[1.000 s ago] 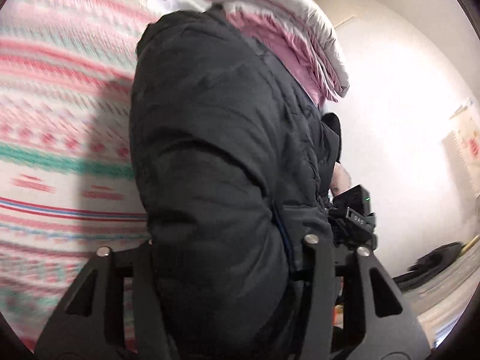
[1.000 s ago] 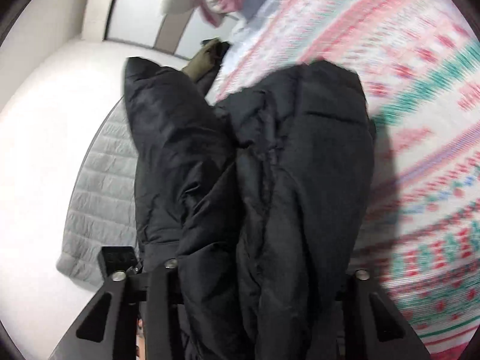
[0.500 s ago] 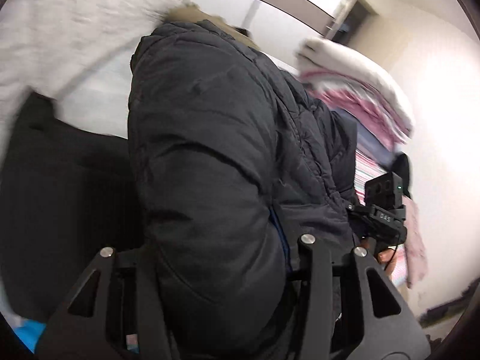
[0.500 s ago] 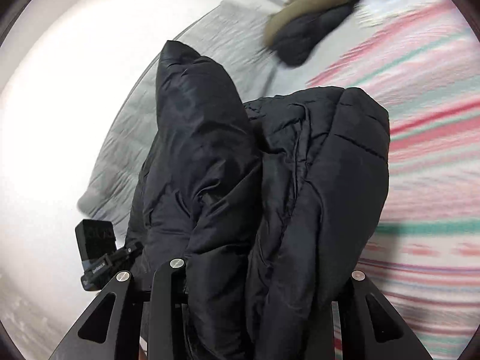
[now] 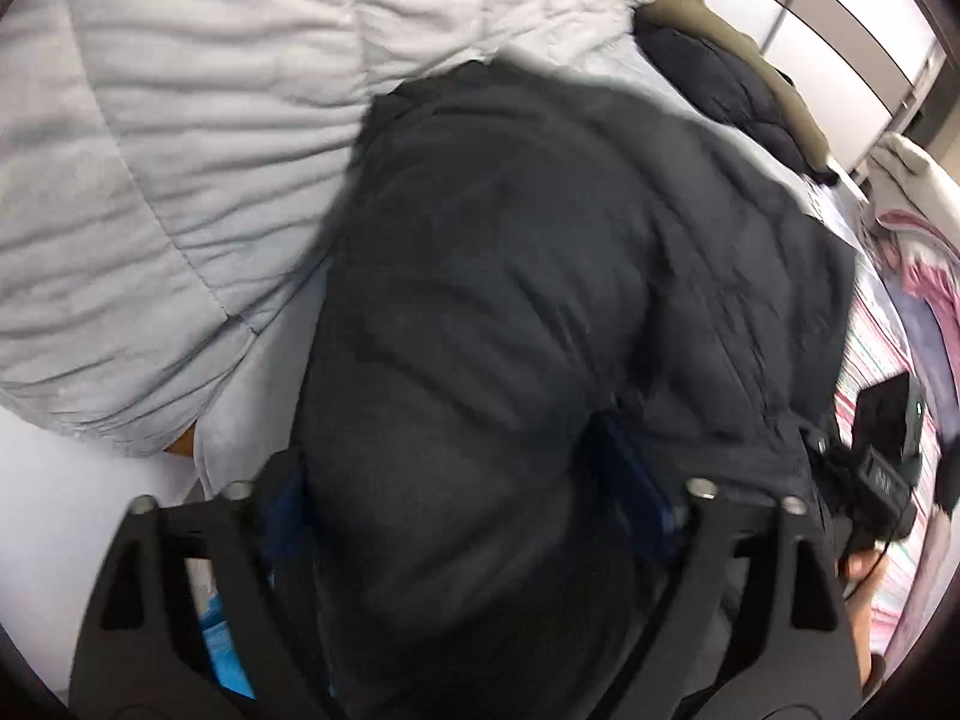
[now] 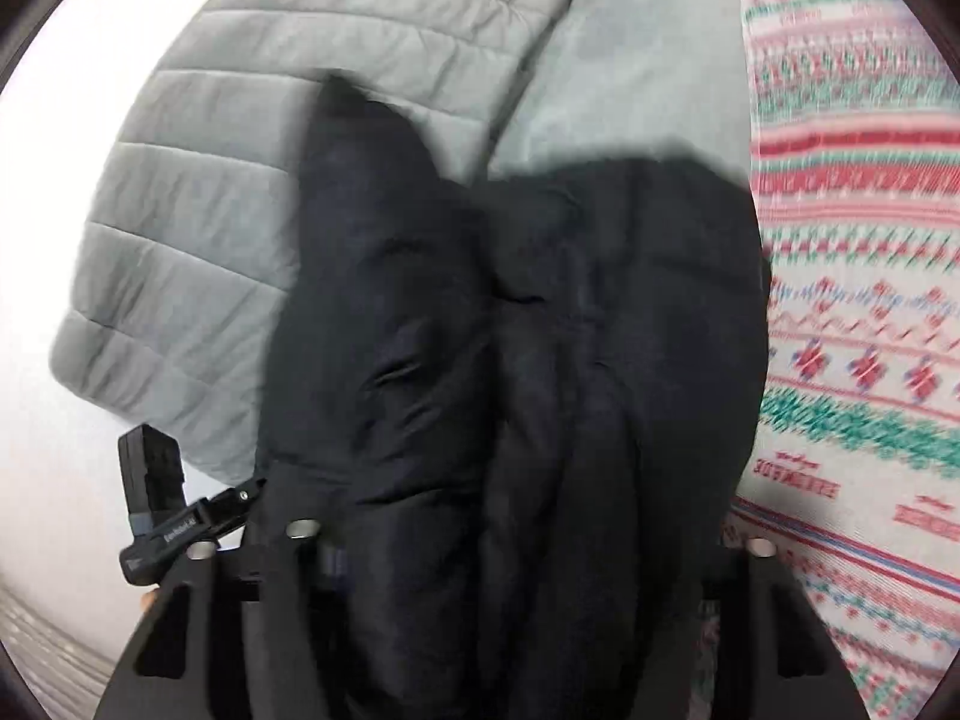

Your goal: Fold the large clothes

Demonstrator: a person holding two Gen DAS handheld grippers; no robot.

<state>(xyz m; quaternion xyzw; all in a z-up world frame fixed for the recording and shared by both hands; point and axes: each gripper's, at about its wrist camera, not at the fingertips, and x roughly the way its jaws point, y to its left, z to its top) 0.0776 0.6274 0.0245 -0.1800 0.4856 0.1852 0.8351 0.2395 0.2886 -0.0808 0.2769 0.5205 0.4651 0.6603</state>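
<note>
My left tongs (image 5: 468, 516) were clamped on a thick bunch of the black jacket (image 5: 540, 300), which filled the middle of that frame and hung over the grey quilt (image 5: 180, 150) at upper left. My right tongs (image 6: 528, 546) gripped another bunch of the jacket (image 6: 528, 330), its folds filling the centre of the frame. The quilt (image 6: 270, 120) lay at upper left there and a patterned blanket (image 6: 858, 300) along the right edge.
</note>
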